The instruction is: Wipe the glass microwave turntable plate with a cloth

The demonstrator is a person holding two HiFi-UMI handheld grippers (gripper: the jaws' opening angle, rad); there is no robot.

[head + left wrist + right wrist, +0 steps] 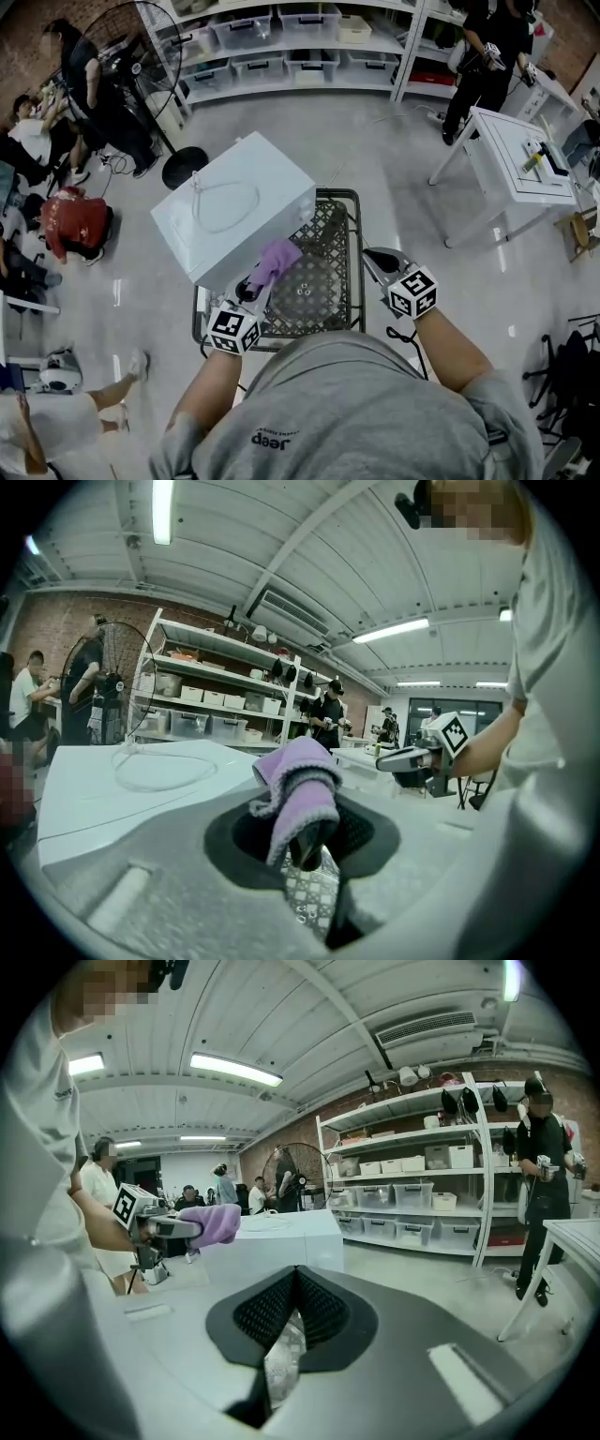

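While the left gripper [260, 278] is clamping a purple cloth [279, 254] between its jaws, it is hovering over the glass turntable plate [312, 284] — which is lying flat on the wire-mesh table [335, 223], just beside the white microwave [234, 211]. The right gripper [372, 258] is hanging at the table's right edge — jaws pressed together.
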